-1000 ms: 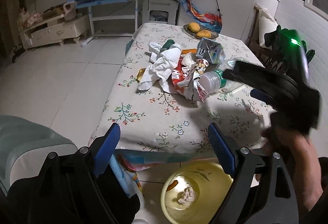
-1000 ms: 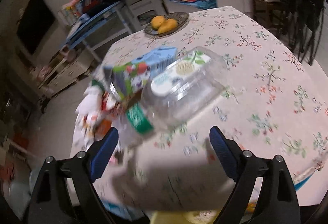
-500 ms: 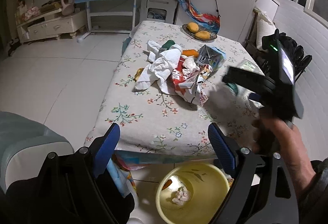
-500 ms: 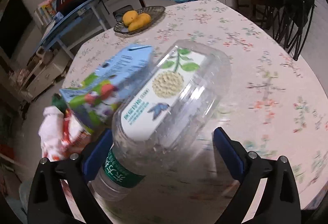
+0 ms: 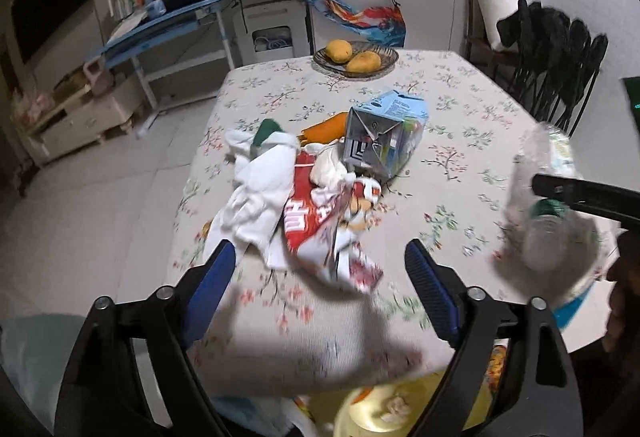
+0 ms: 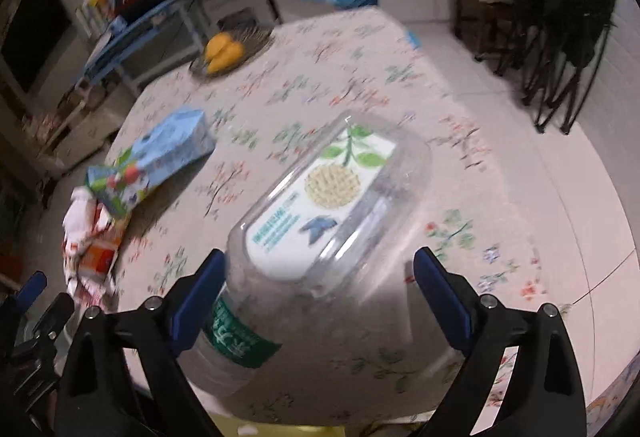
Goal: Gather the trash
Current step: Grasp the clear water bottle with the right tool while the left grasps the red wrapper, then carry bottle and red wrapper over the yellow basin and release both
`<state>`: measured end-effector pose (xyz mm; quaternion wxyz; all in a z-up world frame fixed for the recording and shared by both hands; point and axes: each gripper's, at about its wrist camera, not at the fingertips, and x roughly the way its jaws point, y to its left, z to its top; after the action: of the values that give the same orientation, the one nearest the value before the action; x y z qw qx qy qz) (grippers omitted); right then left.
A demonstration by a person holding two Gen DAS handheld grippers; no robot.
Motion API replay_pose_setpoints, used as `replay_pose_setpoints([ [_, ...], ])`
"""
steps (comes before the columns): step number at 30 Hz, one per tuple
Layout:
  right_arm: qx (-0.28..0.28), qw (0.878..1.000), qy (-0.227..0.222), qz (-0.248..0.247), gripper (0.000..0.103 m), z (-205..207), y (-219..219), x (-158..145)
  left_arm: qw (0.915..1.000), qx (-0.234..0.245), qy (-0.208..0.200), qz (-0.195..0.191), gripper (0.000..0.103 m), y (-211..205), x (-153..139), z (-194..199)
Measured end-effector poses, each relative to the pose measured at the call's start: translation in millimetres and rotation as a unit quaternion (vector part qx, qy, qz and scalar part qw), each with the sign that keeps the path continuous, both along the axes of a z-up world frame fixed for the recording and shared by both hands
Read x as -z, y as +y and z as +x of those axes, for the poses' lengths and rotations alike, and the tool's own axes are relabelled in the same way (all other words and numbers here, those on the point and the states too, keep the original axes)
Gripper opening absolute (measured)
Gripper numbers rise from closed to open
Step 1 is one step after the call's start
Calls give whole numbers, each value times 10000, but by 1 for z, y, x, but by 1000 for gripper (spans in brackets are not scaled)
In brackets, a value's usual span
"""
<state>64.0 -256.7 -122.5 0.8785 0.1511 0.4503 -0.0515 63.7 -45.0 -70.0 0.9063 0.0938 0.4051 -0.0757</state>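
Note:
On the floral tablecloth lies a trash pile: crumpled white cloth, a red snack wrapper and a blue milk carton. My left gripper hovers just short of the wrapper. Its jaws are closing and nothing is between them. In the right wrist view my right gripper is shut on a clear plastic bottle with a white label and a green band, held above the table. The left wrist view shows that bottle at the right, with a dark finger across it.
A yellow bin with scraps in it stands on the floor below the table's near edge. At the table's far end stands a dish of mangoes. Black folding chairs lean at the right; a blue desk stands at the back left.
My right gripper closed around the bottle and carried it away from the carton toward the table's near right edge. My left gripper moved in over the table toward the trash pile.

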Motion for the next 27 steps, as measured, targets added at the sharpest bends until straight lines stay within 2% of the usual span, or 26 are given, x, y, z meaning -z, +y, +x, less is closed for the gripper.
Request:
replay_pose_setpoints([
  [2, -89, 10000, -13, 42, 91, 1, 1, 3, 9999, 60, 124, 55, 65, -5, 6, 10],
  [3, -279, 9996, 56, 83, 91, 3, 7, 6, 9997, 105, 214, 7, 50, -6, 11, 14],
  [4, -486, 9986, 103, 165, 91, 7, 13, 9, 9993, 148, 336, -90, 28, -6, 14, 18],
  [6, -765, 9967, 83, 264, 91, 9, 19, 10, 9983, 204, 401, -375, 20, -4, 13, 19],
  [8, -610, 9981, -15, 20, 91, 9, 17, 6, 9956, 423, 417, -724, 18, -2, 7, 15],
  [9, -426, 9991, -52, -12, 91, 8, 11, 5, 9927, 571, 429, -976, 17, -1, 3, 11],
  [11, -110, 9999, -71, 13, 91, 7, -1, 4, 9889, 714, 477, -1215, 15, 1, 1, 5],
  [15, 25, 9999, -107, -22, 91, 10, -5, 3, 9773, 737, 821, -1806, 15, 12, 6, 1],
  [20, 75, 9997, -84, -204, 90, 21, -1, 12, 9817, 546, 849, -1617, 15, 17, 14, 2],
  [22, 136, 9997, -100, -194, 77, 21, -5, 17, 9848, 494, 793, -1467, 15, 17, 16, 2],
  [23, 115, 9997, -128, -190, 66, 19, -6, 15, 9853, 493, 796, -1431, 15, 16, 17, 2],
  [27, 136, 9995, -228, 162, 61, 9, -15, 11, 9854, 571, 656, -1463, 13, 18, 10, -3],
])
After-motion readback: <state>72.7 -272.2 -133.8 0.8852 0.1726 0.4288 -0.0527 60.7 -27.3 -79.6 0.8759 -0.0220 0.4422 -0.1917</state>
